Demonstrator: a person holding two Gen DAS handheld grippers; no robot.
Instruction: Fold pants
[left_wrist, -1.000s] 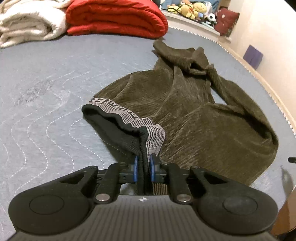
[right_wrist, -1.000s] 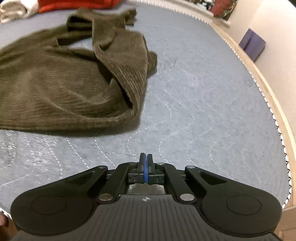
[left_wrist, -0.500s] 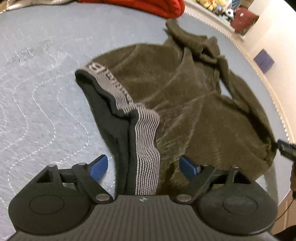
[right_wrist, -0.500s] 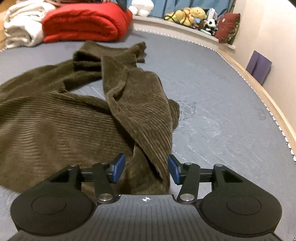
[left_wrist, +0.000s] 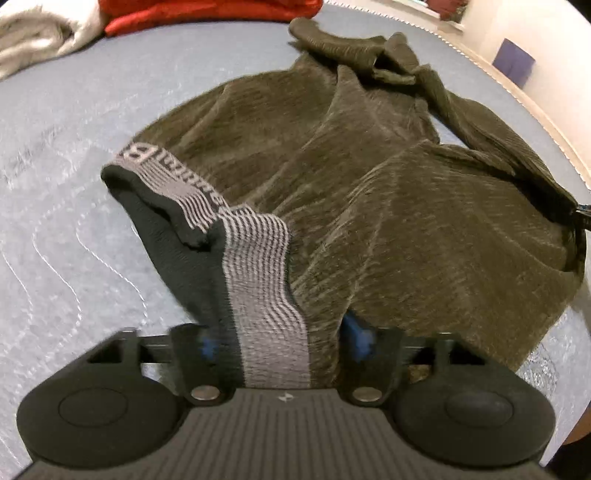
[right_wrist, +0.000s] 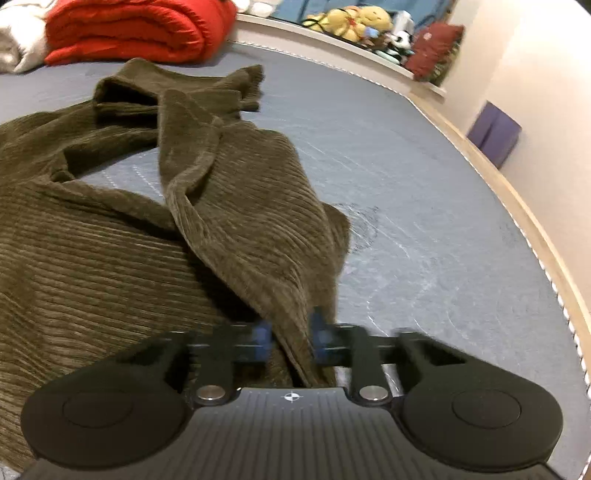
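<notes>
Olive corduroy pants lie rumpled on a grey quilted mattress. Their grey striped waistband with its black lining runs up between the jaws of my left gripper. Those jaws are closing, and the blue pads still stand apart from the cloth on both sides. In the right wrist view the pants spread to the left, and a raised fold of one leg runs into my right gripper. Its jaws are closing, and the blue pads press the fold from both sides.
A folded red blanket and a white blanket lie at the far end of the mattress. Plush toys and a red cushion sit on a ledge behind. The mattress edge curves along the right, with a purple box by the wall.
The left gripper let go of the waistband, opened wide, and has narrowed again around it, lower down. The right gripper moved left from bare mattress, opened over the leg fold, and closed on it.
</notes>
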